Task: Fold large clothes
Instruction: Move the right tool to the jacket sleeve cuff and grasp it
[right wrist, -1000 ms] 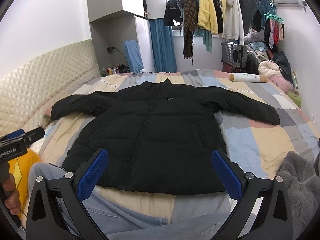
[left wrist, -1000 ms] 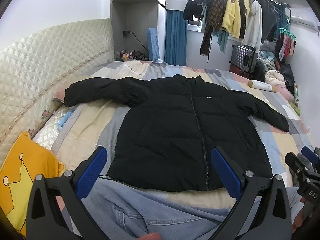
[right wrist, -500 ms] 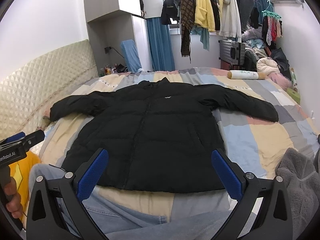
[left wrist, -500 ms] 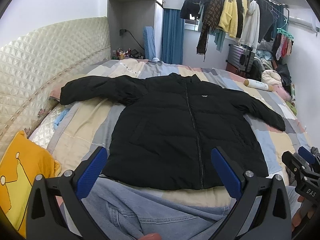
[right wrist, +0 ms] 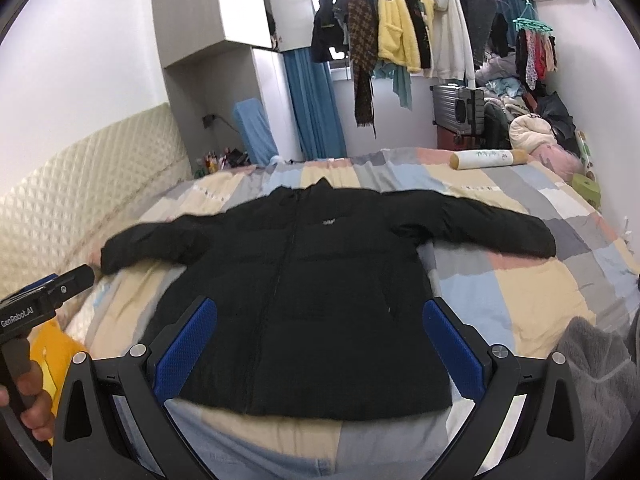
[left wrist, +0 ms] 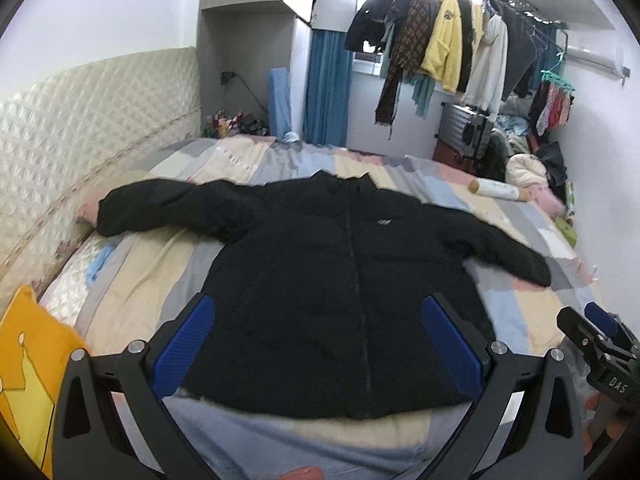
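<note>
A black puffer jacket [left wrist: 340, 280] lies flat and zipped on the bed, both sleeves spread wide, collar pointing away from me; the right wrist view shows the same jacket [right wrist: 312, 300]. My left gripper [left wrist: 316, 344] hangs open above the jacket's hem, nothing between its blue pads. My right gripper [right wrist: 320, 344] is also open over the hem and holds nothing. In the left wrist view the right gripper shows at the right edge [left wrist: 600, 344]. The right wrist view catches the left gripper [right wrist: 44, 304] at the left edge, with a hand on its handle.
The bed carries a patchwork quilt [right wrist: 500, 280] in pastel blocks. A padded headboard [left wrist: 80, 128] runs along the left. A yellow pillow [left wrist: 28, 360] lies at the near left, a grey blanket [right wrist: 600, 368] at the near right, a rolled bolster [right wrist: 488, 159] far right. Clothes hang on a rail [right wrist: 400, 20] behind.
Both grippers have risen and tilted up a little, so the jacket sits lower in each view and more of the hanging clothes shows. The jacket has not moved. Both stay open.
</note>
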Tool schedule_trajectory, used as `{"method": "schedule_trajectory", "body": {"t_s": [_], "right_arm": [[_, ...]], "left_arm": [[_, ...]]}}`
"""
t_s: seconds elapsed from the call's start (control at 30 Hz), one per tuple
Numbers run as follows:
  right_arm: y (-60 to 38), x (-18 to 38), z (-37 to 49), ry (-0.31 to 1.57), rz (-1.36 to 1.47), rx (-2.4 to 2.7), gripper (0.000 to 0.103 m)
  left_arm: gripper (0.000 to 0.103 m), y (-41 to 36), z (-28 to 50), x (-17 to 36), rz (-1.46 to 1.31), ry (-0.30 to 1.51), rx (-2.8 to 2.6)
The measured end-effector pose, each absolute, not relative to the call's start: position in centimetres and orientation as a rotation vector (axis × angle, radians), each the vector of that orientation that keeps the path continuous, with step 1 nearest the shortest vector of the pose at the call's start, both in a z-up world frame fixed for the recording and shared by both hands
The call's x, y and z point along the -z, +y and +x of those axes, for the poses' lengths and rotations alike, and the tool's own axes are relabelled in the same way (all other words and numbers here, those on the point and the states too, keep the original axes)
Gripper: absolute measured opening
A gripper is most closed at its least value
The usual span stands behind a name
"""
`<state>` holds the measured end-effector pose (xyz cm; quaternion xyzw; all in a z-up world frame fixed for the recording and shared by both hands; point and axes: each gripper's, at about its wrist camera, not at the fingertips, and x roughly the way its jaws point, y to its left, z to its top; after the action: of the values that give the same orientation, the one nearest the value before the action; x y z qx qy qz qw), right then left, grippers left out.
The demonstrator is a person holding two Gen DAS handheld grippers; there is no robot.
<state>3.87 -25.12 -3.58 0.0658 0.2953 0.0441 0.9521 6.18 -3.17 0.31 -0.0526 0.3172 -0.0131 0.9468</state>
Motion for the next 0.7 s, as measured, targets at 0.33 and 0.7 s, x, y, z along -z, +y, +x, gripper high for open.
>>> {"method": "schedule_trajectory", "body": {"t_s": [0.33,0.7], "right_arm": [[-31.5,2.2,8.9,0.510,0.207,0.020,0.103],[-42.1,10.2,18.2,0.457,0.225,0.128,0.103]], "left_arm": [[0.103,-6.4,12.5,-2.1,-0.122,0.591,0.179],[0.103,-5.8,19.7,6.7,-0.172,0.627,0.238]]}}
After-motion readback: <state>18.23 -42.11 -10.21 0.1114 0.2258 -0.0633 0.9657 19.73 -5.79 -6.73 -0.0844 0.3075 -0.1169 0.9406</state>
